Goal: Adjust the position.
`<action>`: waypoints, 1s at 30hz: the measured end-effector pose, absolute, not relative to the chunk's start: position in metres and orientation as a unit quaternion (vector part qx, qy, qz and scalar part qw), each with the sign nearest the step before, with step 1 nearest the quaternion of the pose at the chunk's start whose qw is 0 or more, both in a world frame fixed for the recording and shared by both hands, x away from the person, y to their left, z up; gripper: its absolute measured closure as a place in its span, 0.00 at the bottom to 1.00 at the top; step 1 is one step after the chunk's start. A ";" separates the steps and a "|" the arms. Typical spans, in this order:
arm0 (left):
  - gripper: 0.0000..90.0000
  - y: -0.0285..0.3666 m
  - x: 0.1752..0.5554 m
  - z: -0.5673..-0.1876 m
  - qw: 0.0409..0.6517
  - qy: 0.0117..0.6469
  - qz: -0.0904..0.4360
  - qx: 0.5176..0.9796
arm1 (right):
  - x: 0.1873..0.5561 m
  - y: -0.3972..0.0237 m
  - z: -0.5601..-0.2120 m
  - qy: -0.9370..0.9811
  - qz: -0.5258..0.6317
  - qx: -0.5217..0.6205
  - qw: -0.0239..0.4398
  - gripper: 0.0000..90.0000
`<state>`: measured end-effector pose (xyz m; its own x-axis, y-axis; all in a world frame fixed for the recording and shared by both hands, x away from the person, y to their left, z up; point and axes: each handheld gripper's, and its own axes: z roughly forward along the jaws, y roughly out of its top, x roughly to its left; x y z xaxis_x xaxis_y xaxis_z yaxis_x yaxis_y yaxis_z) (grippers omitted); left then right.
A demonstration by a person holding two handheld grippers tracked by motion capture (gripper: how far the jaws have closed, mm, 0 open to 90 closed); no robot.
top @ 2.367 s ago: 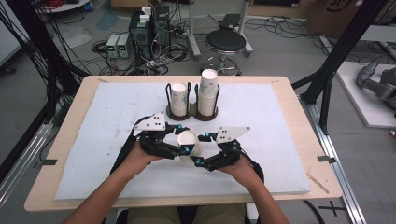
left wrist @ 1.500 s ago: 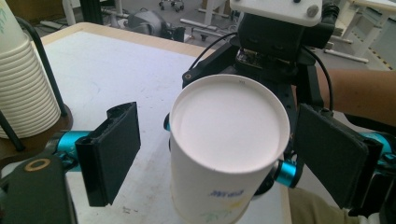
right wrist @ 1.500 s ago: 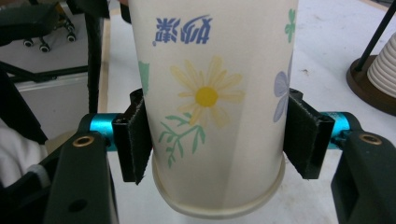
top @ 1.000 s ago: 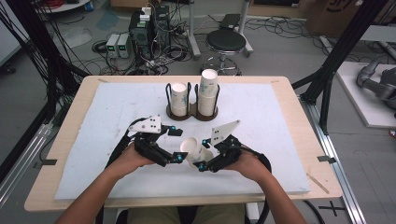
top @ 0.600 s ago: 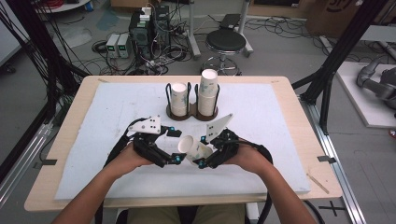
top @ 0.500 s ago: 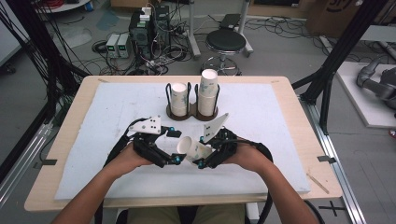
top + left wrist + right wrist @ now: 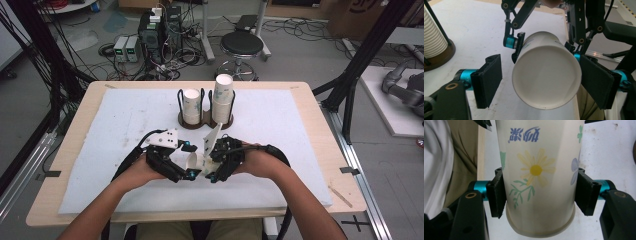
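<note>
My right gripper (image 7: 537,195) clamps the paper cup (image 7: 195,162) by its sides, near the worktop's front edge | my left gripper (image 7: 541,82), jaws just closing, straddles its bottom end, left pad clear

One loose paper cup (image 7: 195,161), two cup stacks (image 7: 191,105), one holder (image 7: 204,122).

A lab: black frame struts (image 7: 47,75), floor cables (image 7: 195,47), electronics boxes (image 7: 159,27), a stool (image 7: 242,45).
</note>
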<state>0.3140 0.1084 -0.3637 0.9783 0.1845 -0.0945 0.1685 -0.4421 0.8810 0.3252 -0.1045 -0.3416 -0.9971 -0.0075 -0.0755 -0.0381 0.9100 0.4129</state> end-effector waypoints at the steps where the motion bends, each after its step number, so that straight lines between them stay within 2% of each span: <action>1: 0.25 0.108 0.314 -0.364 0.516 0.102 0.006 0.850 | 0.325 -0.104 -0.342 0.977 0.211 -0.011 0.038 0.40; 6: 0.32 0.108 0.315 -0.365 0.512 0.091 -0.001 0.854 | 0.323 -0.102 -0.342 0.978 0.207 -0.016 0.033 0.40; 9: 0.39 0.106 0.314 -0.366 0.507 0.086 0.000 0.857 | 0.324 -0.102 -0.344 0.979 0.199 -0.018 0.034 0.39; 11: 0.40 0.105 0.314 -0.367 0.502 0.084 0.003 0.861 | 0.324 -0.102 -0.345 0.979 0.199 -0.019 0.037 0.38; 16: 0.41 0.107 0.316 -0.366 0.512 0.090 0.009 0.854 | 0.326 -0.107 -0.347 0.974 0.220 -0.003 0.048 0.25; 23: 0.41 0.112 0.318 -0.365 0.524 0.096 0.013 0.846 | 0.325 -0.133 -0.333 0.941 0.335 0.033 0.046 0.23; 30: 0.41 0.120 0.320 -0.371 0.564 0.123 0.019 0.816 | 0.321 -0.167 -0.330 0.888 0.448 0.084 0.059 0.23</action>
